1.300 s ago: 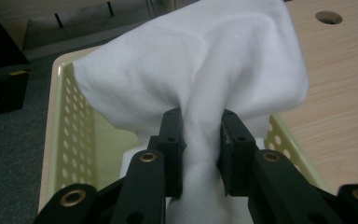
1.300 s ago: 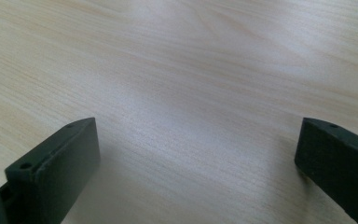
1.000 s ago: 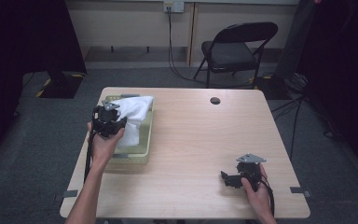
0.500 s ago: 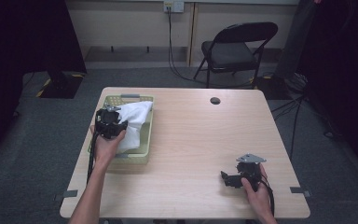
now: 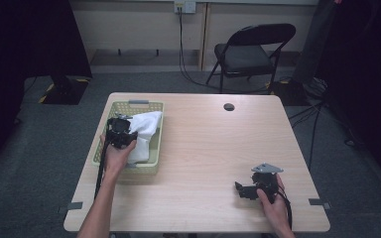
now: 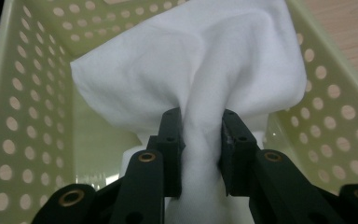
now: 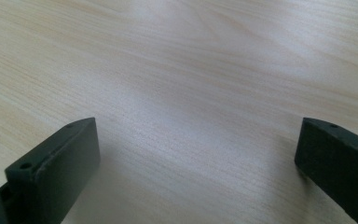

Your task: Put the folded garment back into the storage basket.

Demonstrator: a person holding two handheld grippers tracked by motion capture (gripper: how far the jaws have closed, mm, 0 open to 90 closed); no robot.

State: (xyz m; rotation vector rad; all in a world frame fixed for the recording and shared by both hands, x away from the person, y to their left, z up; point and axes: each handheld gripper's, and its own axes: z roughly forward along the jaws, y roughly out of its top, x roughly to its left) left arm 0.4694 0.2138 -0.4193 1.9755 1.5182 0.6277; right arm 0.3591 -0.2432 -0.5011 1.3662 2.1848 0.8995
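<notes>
While the white cloth sits bunched in the pale yellow-green perforated basket, its long axis runs along the basket's length, from the near end toward the far rim, where its upper fold lies against the right-hand wall. Seen from the left gripper view, the cloth rises from a pinched neck and spreads into a broad, soft billow ahead of the jaws, with the basket's holed walls on either side. That neck is clamped between the two black jaws of the left gripper, which holds the cloth over the basket's left half; the cloth thus lies directly in front of and just to the right of this gripper in the high view. Well apart, near the surface's front right corner, the right gripper rests low on the bare wood with its jaws spread wide and nothing between them; the right gripper view shows pale wood grain between the jaws. The surface is a light wooden tabletop with a dark round cable port near its far edge. It stands on grey carpet, with a black folding chair behind it, a beige wall with a socket and a hanging cable, and dark drapes at both sides.
</notes>
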